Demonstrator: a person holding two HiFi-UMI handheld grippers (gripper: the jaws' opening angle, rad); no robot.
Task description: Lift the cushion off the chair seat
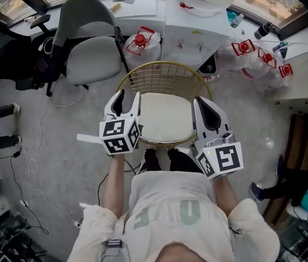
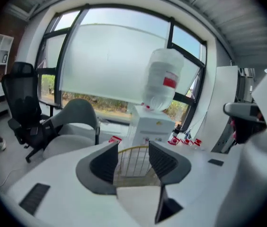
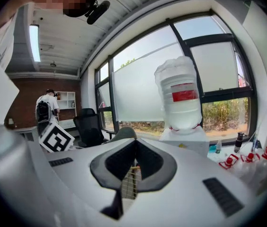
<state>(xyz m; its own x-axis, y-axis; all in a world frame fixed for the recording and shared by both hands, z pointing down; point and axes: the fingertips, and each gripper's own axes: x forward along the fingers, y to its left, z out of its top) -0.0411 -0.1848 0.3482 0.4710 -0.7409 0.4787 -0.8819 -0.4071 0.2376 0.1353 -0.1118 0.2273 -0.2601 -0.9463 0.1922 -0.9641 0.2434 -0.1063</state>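
A round gold wire chair [image 1: 165,72] with a square cream cushion [image 1: 165,119] lying flat on its seat.
The left gripper [image 1: 128,98] hovers at the cushion's nine o'clock, fingers wide apart, gripping nothing; right gripper [image 1: 201,103] hovers at its three o'clock, fingers pressed together, likewise empty.

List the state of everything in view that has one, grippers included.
cushion: flat on the wire chair, not gripped
wire chair: upright, cushion on its seat
left gripper: open, nothing between its jaws
right gripper: shut, empty
water jug: inverted on the dispenser
floor bottle: red cap on
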